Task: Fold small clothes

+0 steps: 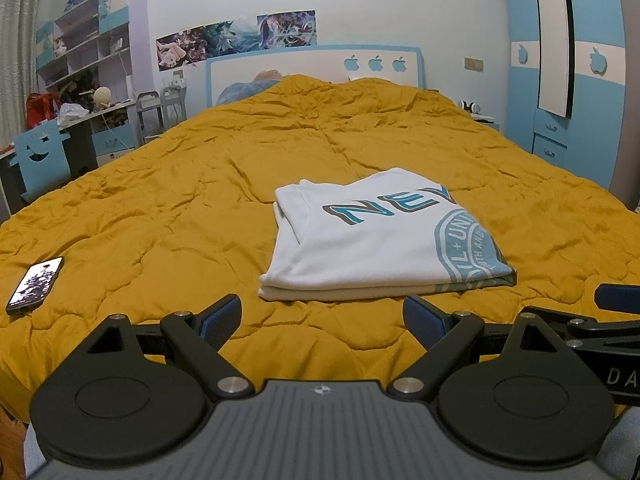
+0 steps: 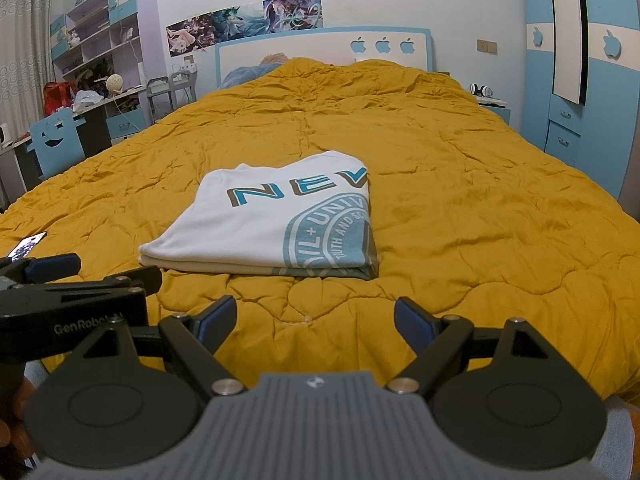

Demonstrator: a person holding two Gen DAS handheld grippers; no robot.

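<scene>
Jaws of left gripper [image 1: 322, 316] and right gripper [image 2: 315, 318] are hanging released, gripping nothing, short of the folded white T-shirt [image 1: 380, 240], which is lying flat mid-bed on the mustard quilt [image 1: 200, 184]; folding looks finished. Phone [image 1: 35, 285] is lying well left.

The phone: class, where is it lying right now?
The phone lies on the yellow quilt near its left edge, left of the folded white T-shirt in both views.
</scene>
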